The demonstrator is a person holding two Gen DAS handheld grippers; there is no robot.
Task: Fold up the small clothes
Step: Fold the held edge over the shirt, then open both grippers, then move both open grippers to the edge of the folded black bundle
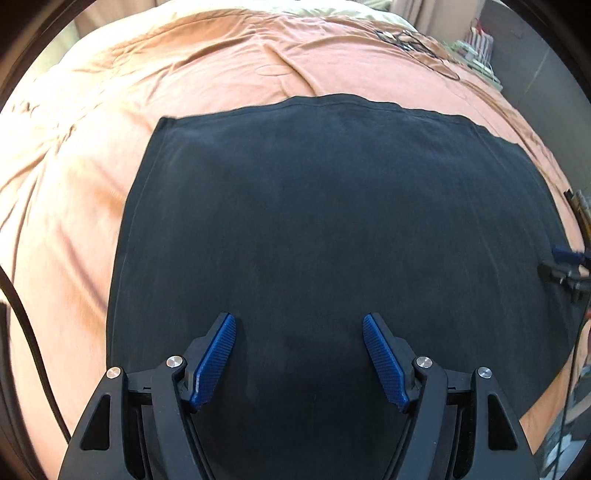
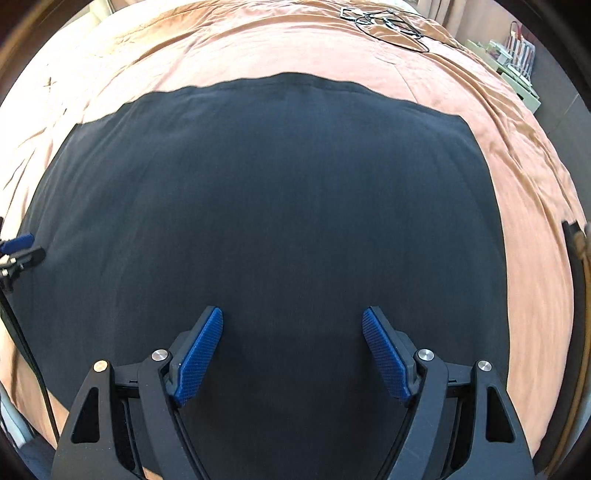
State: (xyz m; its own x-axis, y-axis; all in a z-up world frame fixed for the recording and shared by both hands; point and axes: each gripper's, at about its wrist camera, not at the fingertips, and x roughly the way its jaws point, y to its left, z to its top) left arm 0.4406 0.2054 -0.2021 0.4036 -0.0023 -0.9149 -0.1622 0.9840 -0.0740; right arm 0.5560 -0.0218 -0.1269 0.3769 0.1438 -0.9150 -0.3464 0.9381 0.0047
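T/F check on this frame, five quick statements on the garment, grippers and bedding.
1. The dark garment lies spread flat on the orange bedcover. True.
2. The left gripper is clamped on a fold of cloth. False: its jaws stand apart with nothing between them.
3. The right gripper is open above the garment. True.
4. The garment is white. False: it is black or very dark.
5. A tangle of black cable lies on the garment. False: it lies on the bedcover, well beyond the garment's far edge.
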